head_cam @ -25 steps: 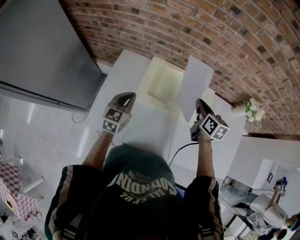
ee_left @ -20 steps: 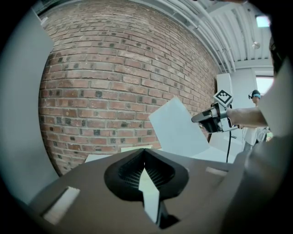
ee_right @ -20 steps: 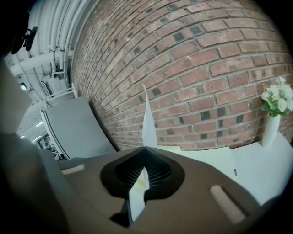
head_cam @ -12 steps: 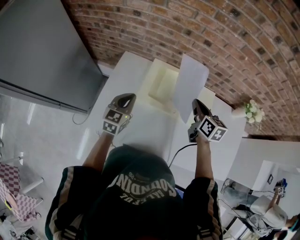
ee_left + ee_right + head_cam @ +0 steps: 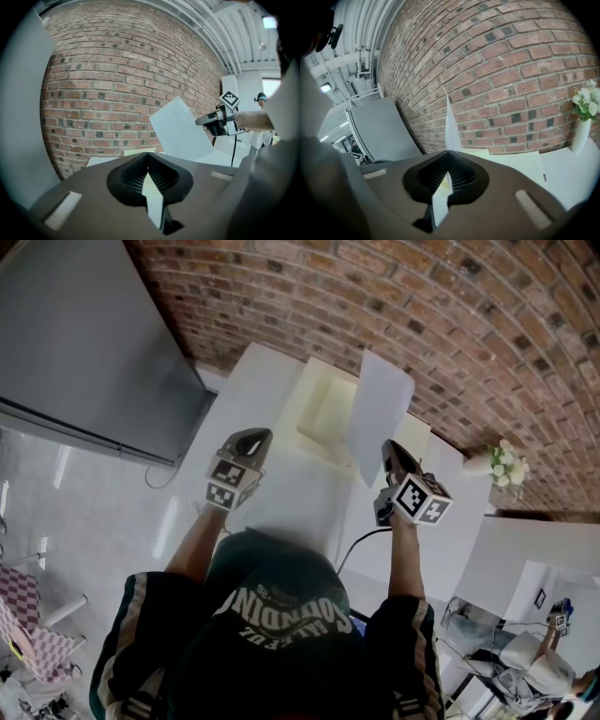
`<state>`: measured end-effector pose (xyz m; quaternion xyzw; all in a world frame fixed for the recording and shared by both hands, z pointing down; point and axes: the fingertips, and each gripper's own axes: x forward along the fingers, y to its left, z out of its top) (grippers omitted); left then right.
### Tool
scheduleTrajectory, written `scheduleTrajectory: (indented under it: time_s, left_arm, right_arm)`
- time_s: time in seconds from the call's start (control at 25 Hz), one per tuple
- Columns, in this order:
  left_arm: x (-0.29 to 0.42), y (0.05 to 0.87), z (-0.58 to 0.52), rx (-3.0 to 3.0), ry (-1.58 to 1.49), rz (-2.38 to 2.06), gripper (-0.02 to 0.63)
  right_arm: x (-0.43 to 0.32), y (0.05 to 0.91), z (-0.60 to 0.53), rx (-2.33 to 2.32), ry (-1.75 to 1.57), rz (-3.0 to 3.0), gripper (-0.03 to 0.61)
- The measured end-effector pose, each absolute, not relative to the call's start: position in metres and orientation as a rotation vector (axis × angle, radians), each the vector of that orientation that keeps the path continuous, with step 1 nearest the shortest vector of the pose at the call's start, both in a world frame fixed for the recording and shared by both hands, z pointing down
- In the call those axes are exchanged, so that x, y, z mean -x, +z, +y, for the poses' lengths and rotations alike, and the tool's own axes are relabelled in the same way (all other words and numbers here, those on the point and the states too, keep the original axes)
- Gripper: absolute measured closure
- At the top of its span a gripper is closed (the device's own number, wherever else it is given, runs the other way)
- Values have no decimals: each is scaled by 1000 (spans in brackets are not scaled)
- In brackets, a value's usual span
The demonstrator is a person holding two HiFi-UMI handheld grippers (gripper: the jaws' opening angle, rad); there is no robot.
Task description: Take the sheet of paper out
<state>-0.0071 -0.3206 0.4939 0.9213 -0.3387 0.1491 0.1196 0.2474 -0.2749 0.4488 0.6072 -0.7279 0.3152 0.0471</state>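
A white sheet of paper [image 5: 379,414] stands up in the air over the white table [image 5: 251,381], with my right gripper [image 5: 387,448] shut on its lower edge. In the right gripper view the paper [image 5: 451,126] is edge-on and rises from between the shut jaws [image 5: 448,153]. Behind it lies an open cream box [image 5: 324,409] on the table. My left gripper [image 5: 254,433] hovers to the left of the sheet, jaws shut and empty. From the left gripper view I see the paper [image 5: 180,129] and the right gripper [image 5: 216,123] beyond my own shut tips [image 5: 148,154].
A brick wall [image 5: 450,324] runs behind the table. A large grey panel [image 5: 84,343] stands at the left. A white vase of flowers [image 5: 502,463] sits at the table's right end, and a black cable [image 5: 361,538] trails below my right hand.
My right gripper has shifted slightly left and away with the paper, and the sheet has turned a little. The left gripper has stayed put.
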Motion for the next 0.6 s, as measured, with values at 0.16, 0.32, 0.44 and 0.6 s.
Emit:
scheduleTrajectory:
  time_s: [0.16, 0.32, 0.44, 0.6]
  left_arm:
    - [7, 495, -320, -2693, 439, -986, 603]
    - [6, 495, -320, -2695, 441, -979, 603]
    - [5, 496, -319, -2694, 441, -977, 603]
    - [4, 498, -321, -2692, 446, -976, 603]
  right_arm:
    - [-246, 449, -274, -1853, 965, -2220, 580]
    - [-244, 450, -274, -1852, 974, -2218, 580]
    - [-243, 452, -274, -1848, 981, -2217, 580]
    - [-244, 454, -275, -1845, 982, -2218, 580]
